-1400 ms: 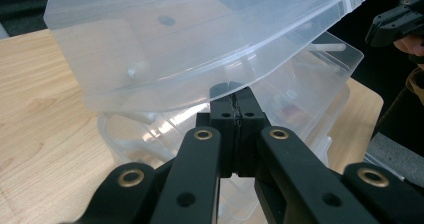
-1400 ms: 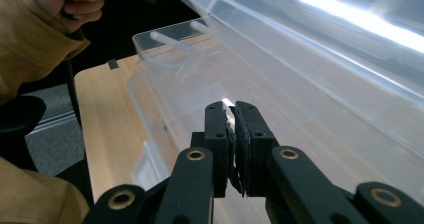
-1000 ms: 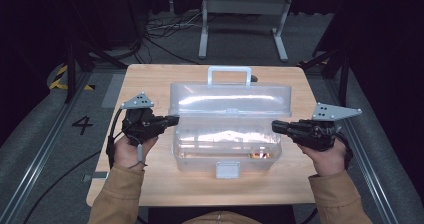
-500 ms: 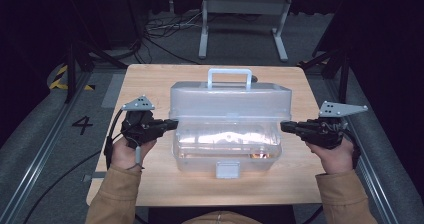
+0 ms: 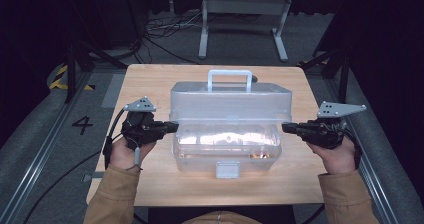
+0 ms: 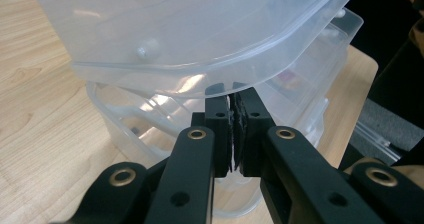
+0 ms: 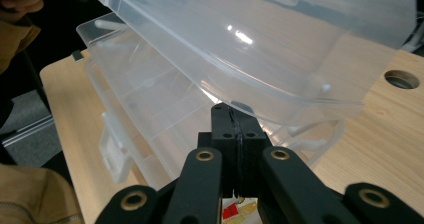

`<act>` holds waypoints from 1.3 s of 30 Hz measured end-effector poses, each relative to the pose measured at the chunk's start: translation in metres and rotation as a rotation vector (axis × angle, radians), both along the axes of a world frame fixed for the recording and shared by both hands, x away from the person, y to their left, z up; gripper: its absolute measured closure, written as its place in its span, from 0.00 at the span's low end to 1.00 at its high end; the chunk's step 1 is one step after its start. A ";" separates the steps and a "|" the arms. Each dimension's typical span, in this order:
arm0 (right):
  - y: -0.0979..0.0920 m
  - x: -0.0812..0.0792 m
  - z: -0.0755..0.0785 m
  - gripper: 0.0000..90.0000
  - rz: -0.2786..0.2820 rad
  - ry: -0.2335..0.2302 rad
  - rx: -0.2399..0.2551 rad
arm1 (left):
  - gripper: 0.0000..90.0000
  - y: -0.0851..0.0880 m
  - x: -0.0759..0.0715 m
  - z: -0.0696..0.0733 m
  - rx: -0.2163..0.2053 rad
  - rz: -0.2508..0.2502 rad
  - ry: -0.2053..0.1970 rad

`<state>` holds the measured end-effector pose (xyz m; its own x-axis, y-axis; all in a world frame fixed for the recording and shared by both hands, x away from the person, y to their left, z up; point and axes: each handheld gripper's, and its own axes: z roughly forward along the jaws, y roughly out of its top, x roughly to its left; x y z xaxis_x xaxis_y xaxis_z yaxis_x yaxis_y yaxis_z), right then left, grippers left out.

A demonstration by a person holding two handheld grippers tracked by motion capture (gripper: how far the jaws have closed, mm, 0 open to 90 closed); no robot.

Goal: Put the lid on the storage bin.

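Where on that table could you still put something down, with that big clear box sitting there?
The wooden table is bare along its near edge in front of the clear box, and in the far left corner beside the box's handle. Both sides are crowded: the left tongs and right tongs sit at the box's ends.

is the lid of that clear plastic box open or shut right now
Partly open. In both gripper views the lid is tilted up off the box, a gap along its rim, with the left gripper and right gripper under its ends.
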<state>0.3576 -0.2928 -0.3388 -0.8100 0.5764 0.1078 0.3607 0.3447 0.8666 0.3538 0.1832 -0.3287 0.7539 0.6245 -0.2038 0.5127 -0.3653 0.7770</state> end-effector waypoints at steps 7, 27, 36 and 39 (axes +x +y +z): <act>0.000 0.002 -0.001 1.00 0.008 0.067 -0.025 | 0.96 -0.002 0.000 -0.002 0.044 -0.018 0.024; 0.003 0.003 -0.003 0.99 0.025 0.151 -0.156 | 0.93 -0.007 0.000 -0.005 0.159 -0.081 0.087; 0.003 0.002 -0.003 0.99 0.041 0.179 -0.215 | 0.91 -0.009 0.000 -0.008 0.206 -0.113 0.123; 0.004 0.002 -0.004 0.99 0.048 0.187 -0.236 | 0.90 -0.009 0.001 -0.010 0.218 -0.120 0.140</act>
<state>0.3598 -0.2890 -0.3431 -0.8153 0.5651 0.1259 0.4854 0.5487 0.6807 0.3546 0.1737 -0.3384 0.7991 0.5730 -0.1820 0.5524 -0.5803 0.5984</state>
